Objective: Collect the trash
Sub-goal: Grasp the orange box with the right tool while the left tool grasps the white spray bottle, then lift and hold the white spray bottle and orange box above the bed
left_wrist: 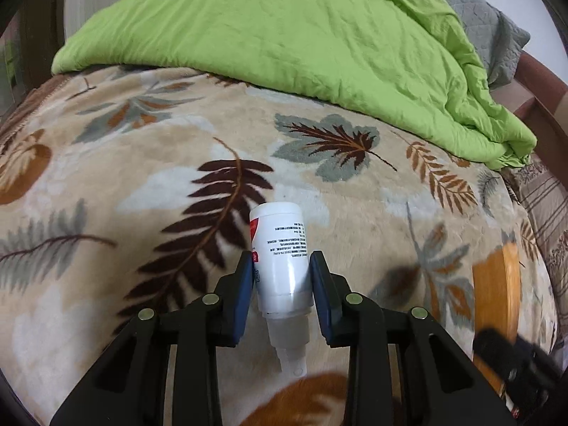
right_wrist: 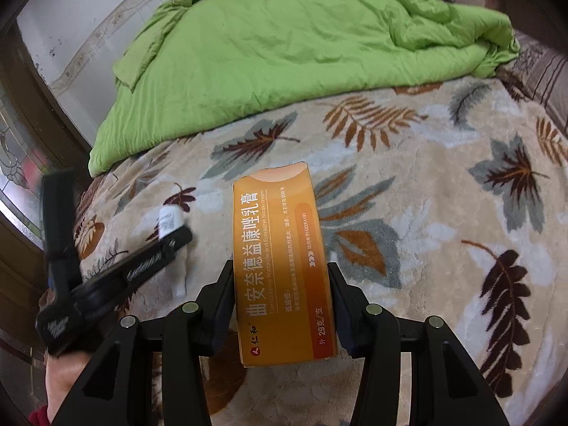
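Observation:
My left gripper (left_wrist: 281, 266) is shut on a white spray bottle (left_wrist: 280, 259), its nozzle end toward the camera, held just above the leaf-patterned blanket (left_wrist: 142, 163). My right gripper (right_wrist: 281, 273) is shut on an orange medicine box (right_wrist: 282, 266) with Chinese print, held above the same blanket (right_wrist: 443, 248). In the right wrist view the left gripper (right_wrist: 170, 234) shows at the left with the bottle (right_wrist: 169, 220) in it. In the left wrist view the orange box (left_wrist: 495, 294) and the right gripper's black body show at the lower right.
A crumpled green duvet (left_wrist: 284, 35) covers the far half of the bed. A grey quilt (left_wrist: 490, 28) and a brown bed frame (left_wrist: 543, 81) lie at the far right. A wall and a glass door (right_wrist: 14, 163) stand to the left.

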The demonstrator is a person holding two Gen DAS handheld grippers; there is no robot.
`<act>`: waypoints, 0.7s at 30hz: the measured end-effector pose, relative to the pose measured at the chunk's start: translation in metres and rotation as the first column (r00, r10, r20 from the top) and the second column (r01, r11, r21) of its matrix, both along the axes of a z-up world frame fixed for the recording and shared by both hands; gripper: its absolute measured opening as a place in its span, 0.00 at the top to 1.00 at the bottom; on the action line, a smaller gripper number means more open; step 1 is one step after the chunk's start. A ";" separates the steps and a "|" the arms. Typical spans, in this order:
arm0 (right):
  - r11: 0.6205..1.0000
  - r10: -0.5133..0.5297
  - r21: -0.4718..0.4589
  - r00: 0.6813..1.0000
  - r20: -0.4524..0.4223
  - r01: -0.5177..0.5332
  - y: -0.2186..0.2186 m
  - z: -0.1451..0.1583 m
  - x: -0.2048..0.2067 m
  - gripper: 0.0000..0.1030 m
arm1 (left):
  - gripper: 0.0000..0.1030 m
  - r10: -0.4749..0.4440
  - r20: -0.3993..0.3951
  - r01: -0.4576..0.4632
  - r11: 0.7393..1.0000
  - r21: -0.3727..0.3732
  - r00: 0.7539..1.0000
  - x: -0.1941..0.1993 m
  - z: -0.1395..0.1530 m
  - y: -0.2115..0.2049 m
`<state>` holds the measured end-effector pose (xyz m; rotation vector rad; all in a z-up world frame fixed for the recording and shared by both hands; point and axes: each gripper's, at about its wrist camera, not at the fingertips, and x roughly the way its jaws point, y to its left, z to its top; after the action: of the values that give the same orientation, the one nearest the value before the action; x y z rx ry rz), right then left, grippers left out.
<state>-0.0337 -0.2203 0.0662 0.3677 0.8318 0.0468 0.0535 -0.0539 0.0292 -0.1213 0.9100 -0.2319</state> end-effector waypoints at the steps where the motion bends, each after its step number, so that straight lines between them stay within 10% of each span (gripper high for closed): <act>1: 1.000 0.001 -0.010 1.000 0.011 -0.001 0.002 0.002 -0.003 0.49 | 0.71 0.001 0.012 -0.001 1.000 0.007 1.000 -0.006 0.003 0.002; 21: 0.999 0.035 -0.030 0.995 0.094 -0.033 0.025 0.017 -0.089 0.49 | 0.72 -0.027 0.243 -0.017 0.984 0.177 0.970 -0.132 0.045 0.018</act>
<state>-0.1227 -0.1955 0.0831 0.3223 0.7442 0.0836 -0.0784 -0.0355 0.0742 0.0746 0.6810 -0.1649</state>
